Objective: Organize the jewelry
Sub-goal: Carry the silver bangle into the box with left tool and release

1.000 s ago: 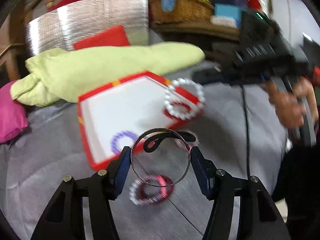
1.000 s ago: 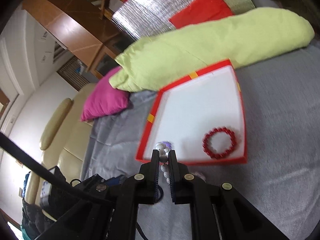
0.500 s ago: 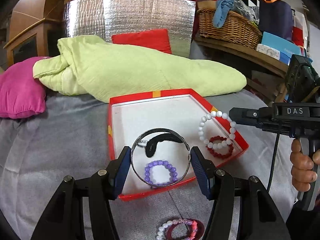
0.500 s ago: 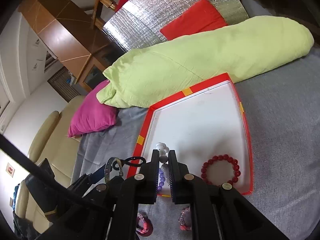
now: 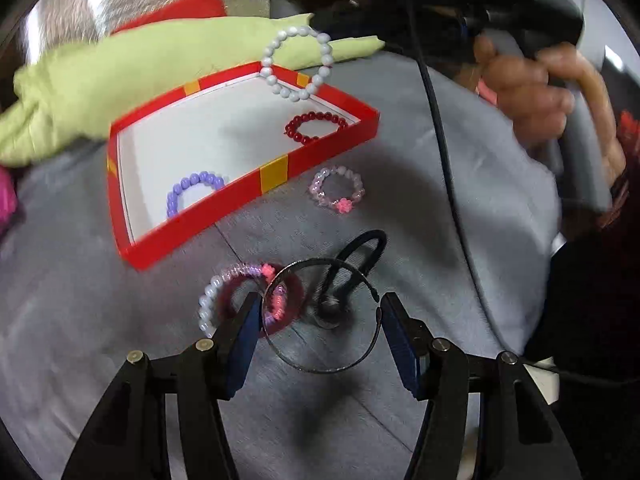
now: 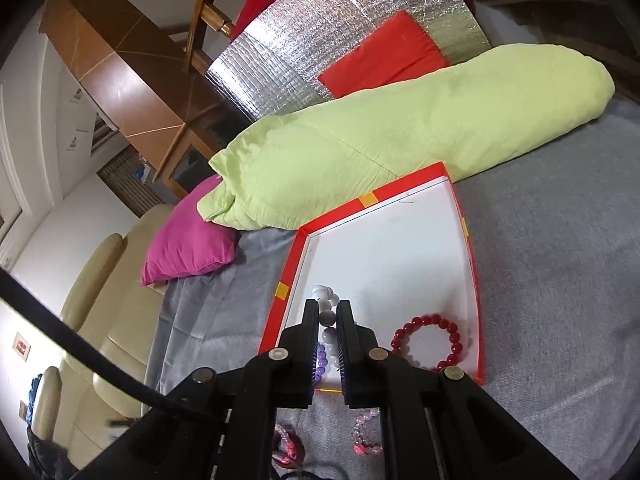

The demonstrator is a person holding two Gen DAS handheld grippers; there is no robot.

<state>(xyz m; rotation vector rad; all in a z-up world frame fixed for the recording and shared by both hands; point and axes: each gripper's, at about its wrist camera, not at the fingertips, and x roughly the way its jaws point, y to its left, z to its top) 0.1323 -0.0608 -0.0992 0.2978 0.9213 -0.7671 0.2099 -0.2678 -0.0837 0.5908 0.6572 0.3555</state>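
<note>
Inside the red box (image 5: pixel 276 174) lie a purple bracelet (image 5: pixel 192 192) and a dark red one (image 5: pixel 316 126). The right gripper (image 6: pixel 329 320) pinches a white bead bracelet (image 5: pixel 296 62) above its far rim, and the left gripper (image 5: pixel 320 320) grips a thin metal bangle (image 5: pixel 280 350) (low over the grey cover in front of the box). Roughly half remains: a pink bracelet (image 5: pixel 338 192), a tangled beaded pair (image 5: pixel 244 300) and a black hair tie (image 5: pixel 360 256) lie outside, in front of the box.

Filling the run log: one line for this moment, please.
left gripper: holds metal bangle | right gripper: holds white bead bracelet over red box

Two close, downward claw-mounted fisheyes, sharing the red tray (image 5: pixel 276 174).
</note>
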